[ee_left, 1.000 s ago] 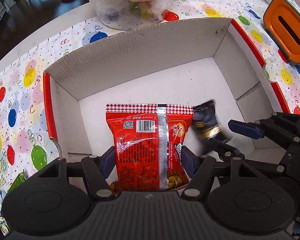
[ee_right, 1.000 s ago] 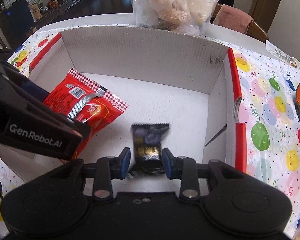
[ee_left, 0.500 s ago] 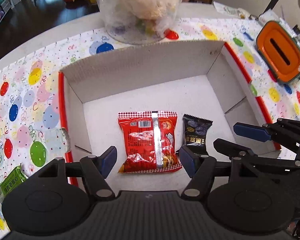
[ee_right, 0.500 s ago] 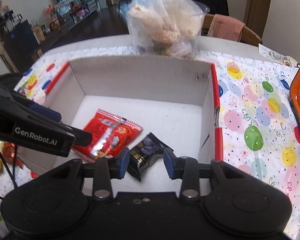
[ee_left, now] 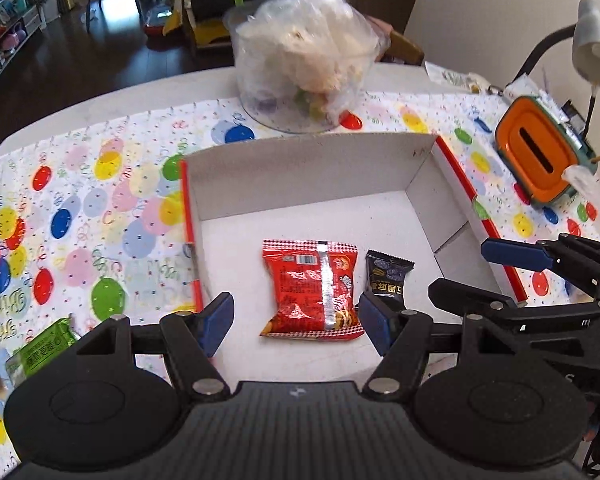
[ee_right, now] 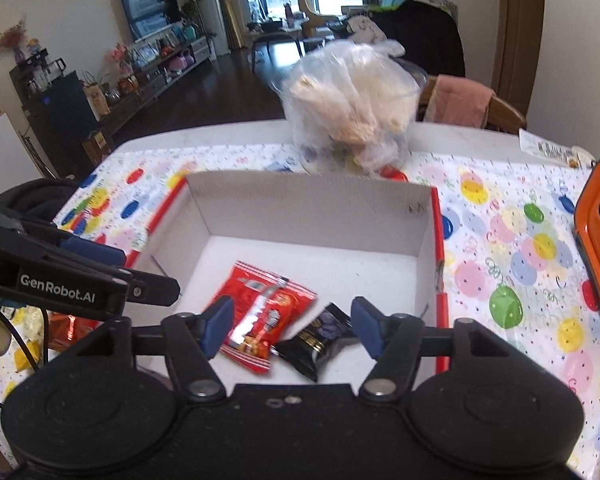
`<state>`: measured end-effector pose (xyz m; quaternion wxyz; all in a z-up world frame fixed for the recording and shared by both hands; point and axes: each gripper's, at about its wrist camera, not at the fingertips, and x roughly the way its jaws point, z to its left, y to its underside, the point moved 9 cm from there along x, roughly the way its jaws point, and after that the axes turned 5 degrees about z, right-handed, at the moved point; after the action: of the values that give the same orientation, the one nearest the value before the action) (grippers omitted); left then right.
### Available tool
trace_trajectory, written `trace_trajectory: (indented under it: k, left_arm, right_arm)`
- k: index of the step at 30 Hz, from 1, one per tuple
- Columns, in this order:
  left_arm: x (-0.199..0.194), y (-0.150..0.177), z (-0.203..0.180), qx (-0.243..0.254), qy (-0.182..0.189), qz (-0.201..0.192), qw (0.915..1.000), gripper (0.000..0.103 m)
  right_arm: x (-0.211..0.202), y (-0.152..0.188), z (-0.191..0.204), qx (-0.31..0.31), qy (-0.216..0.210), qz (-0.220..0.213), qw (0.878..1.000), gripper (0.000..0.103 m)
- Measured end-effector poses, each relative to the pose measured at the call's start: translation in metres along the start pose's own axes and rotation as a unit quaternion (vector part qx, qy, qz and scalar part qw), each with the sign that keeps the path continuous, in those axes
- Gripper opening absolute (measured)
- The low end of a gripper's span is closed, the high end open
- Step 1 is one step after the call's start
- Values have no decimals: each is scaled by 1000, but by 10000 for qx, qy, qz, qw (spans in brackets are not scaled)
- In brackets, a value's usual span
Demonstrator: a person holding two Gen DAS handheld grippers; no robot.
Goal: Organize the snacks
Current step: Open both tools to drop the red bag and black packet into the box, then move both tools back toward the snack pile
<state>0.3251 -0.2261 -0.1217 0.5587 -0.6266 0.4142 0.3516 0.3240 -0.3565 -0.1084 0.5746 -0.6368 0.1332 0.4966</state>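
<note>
A red snack packet and a small black snack packet lie flat, side by side, on the floor of a white cardboard box — the black one at the red one's 3 o'clock. We see both the left tongs and right tongs released above them, the right jaws having just been opening, nothing gripped. At the box's 12 o'clock stands a plastic-wrapped bowl on the balloon-print tabletop.

The right gripper hangs above the white cardboard box, its jaws just opened and empty. On the box floor a red snack packet lies just beside a small black packet. The left gripper reaches in from the left.
</note>
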Motion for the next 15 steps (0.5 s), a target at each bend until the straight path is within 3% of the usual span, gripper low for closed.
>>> trace_trajectory:
  k: [7, 15]
  left_arm:
    - [-38, 11, 22, -8, 54, -435, 9990, 68]
    - [-79, 31, 59, -127, 95, -870, 9961, 75]
  right_arm:
    - [-19, -8, 28, 15, -100, -309, 9995, 83]
    - [-35, -15, 79, -79, -407, -563, 9976, 88]
